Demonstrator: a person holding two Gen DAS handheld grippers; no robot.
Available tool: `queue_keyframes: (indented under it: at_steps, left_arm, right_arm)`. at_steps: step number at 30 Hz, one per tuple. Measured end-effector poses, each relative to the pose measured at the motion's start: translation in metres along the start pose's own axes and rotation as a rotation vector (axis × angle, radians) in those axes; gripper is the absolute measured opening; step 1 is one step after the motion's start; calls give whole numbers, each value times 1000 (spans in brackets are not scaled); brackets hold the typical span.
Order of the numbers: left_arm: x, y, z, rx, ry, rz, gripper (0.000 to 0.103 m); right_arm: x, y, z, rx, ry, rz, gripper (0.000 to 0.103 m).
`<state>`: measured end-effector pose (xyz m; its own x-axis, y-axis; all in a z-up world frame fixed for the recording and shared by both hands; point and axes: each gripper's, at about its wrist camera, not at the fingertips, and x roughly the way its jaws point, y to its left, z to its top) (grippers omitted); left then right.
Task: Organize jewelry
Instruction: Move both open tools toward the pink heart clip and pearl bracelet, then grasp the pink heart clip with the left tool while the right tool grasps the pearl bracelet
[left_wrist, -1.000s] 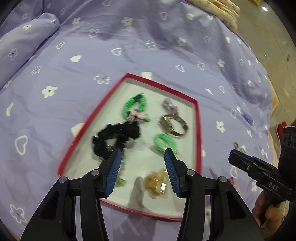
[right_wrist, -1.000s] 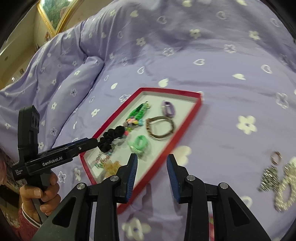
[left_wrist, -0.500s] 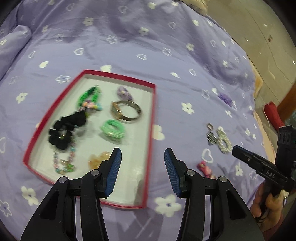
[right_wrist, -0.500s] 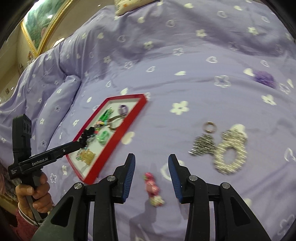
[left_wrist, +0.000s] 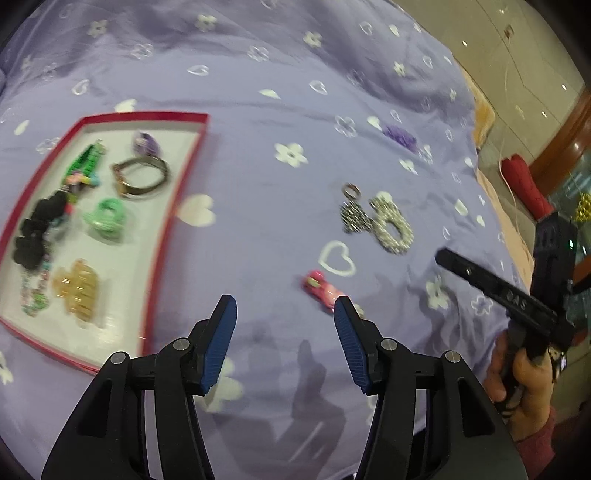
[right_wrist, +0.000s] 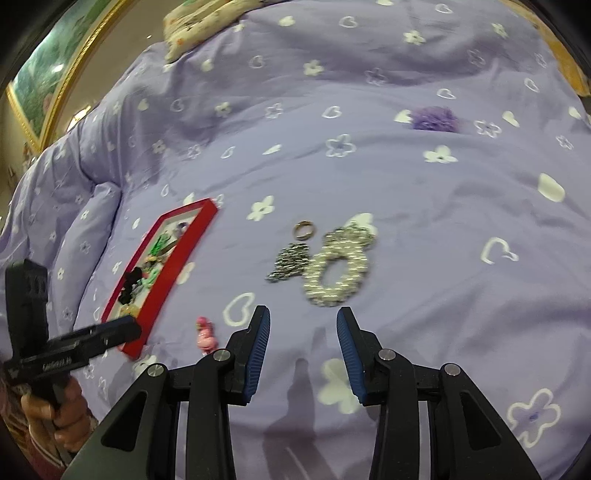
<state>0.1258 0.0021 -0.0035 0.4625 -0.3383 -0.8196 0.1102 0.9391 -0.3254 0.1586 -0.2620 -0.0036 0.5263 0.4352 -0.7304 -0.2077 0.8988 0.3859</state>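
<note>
The left gripper (left_wrist: 284, 310) hangs above the purple bedspread (left_wrist: 258, 110), its jaws opening with nothing between them. The red tray (left_wrist: 181, 192), the landmark here, lies to its left. A pink clip (left_wrist: 319, 290) lies on the cloth right of the tray, just beyond the left gripper's right fingertip. The right gripper (right_wrist: 301, 319) stands partly spread and empty. Ahead of it, farther right of the tray, a beaded scrunchie (right_wrist: 338, 271) touches a silver charm (right_wrist: 291, 260), with a ring (right_wrist: 304, 229) just beyond.
</note>
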Motion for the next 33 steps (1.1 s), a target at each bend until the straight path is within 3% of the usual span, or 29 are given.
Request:
queue_keyframes:
  at_steps: [10, 18, 20, 24, 27, 29, 33]
  left_arm:
    - [37, -25, -4, -16, 98, -21, 57]
    - [62, -36, 3, 23, 104, 26, 57]
    - [65, -39, 3, 52, 92, 56, 44]
    - [63, -38, 1, 99, 72, 67, 40]
    - [61, -35, 0, 107, 59, 47, 39]
    - [59, -34, 0, 107, 53, 34, 39]
    - [51, -31, -1, 100, 40, -2, 39]
  right_arm:
    - [16, -21, 13, 9, 6, -30, 41]
    - [44, -28, 24, 3, 32, -50, 41]
    - [49, -28, 26, 1, 38, -52, 41]
    - [59, -25, 25, -24, 44, -68, 40]
    - [62, -23, 23, -49, 40, -92, 35]
    - [61, -23, 23, -51, 45, -93, 15]
    - [54, -22, 21, -45, 36, -73, 14]
